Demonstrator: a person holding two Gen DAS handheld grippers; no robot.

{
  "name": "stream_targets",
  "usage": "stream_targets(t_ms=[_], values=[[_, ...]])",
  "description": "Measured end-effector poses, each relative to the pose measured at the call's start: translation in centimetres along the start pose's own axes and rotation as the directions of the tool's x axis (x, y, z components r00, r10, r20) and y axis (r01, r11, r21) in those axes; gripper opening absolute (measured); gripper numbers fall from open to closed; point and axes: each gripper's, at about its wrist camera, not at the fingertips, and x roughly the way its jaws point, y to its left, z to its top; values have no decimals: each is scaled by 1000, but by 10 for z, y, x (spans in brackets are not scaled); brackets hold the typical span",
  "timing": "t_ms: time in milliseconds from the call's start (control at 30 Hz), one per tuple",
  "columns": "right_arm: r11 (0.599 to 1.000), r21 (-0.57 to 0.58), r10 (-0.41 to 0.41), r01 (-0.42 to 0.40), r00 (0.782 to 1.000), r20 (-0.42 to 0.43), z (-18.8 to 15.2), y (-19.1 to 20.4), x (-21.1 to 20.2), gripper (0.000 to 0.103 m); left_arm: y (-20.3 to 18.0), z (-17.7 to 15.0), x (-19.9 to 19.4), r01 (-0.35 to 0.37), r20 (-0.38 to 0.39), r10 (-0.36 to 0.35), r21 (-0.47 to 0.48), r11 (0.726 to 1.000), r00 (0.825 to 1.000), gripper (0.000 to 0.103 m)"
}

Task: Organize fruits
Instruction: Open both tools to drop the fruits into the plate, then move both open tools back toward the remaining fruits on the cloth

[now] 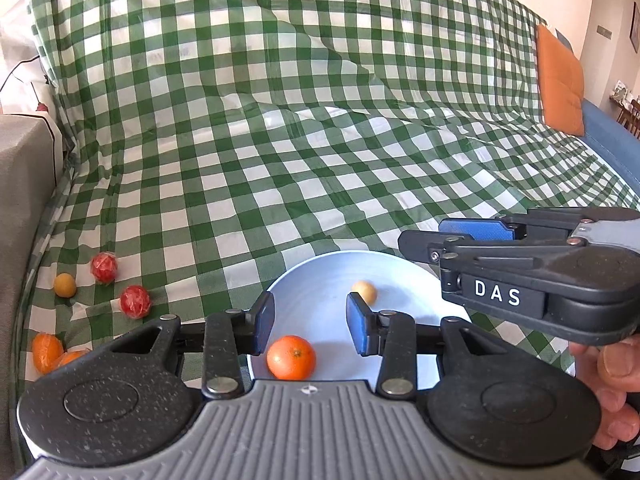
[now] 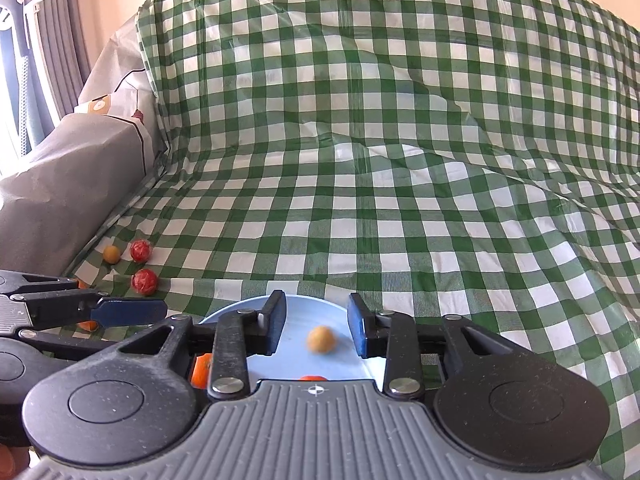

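A pale blue plate point(image 1: 320, 276) lies on the green checked cloth. On it sit an orange mandarin point(image 1: 291, 357) and a small yellow fruit point(image 1: 365, 291). My left gripper point(image 1: 312, 326) hovers open over the plate, the mandarin just below its blue pads and touching neither. My right gripper point(image 1: 432, 238) reaches in from the right above the plate's far rim. In the right wrist view my right gripper point(image 2: 316, 328) is open; the blurred yellow fruit point(image 2: 321, 340) shows between its fingers without touching the pads, over the plate point(image 2: 304, 310). The left gripper point(image 2: 120, 320) enters from the left.
Loose fruits lie on the cloth at the left: two red netted ones point(image 1: 104, 267) point(image 1: 135, 301), a yellow one point(image 1: 65, 285) and oranges point(image 1: 47, 352). A grey cushion point(image 1: 24, 184) borders the left. An orange pillow point(image 1: 560, 80) rests far right.
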Motion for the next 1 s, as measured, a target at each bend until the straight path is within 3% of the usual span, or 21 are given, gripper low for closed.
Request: stream_targets(t_ms=[433, 667, 833, 933, 1000], values=[[1000, -11, 1, -1, 1000, 11, 4, 8, 0, 35, 11, -2, -14, -38, 35, 39, -15, 999, 999, 43], [1000, 5, 5, -5, 999, 33, 6, 20, -1, 35, 16, -3, -43, -100, 93, 94, 60, 993, 991, 43], [1000, 3, 29, -29, 997, 72, 8, 33, -4, 34, 35, 9, -63, -137, 128, 123, 106, 985, 984, 43], [999, -1, 51, -51, 994, 96, 8, 41, -7, 32, 55, 4, -64, -165, 149, 151, 90, 982, 977, 43], [998, -6, 66, -66, 992, 104, 8, 46, -7, 31, 73, -9, -57, -177, 123, 171, 46, 983, 978, 42]])
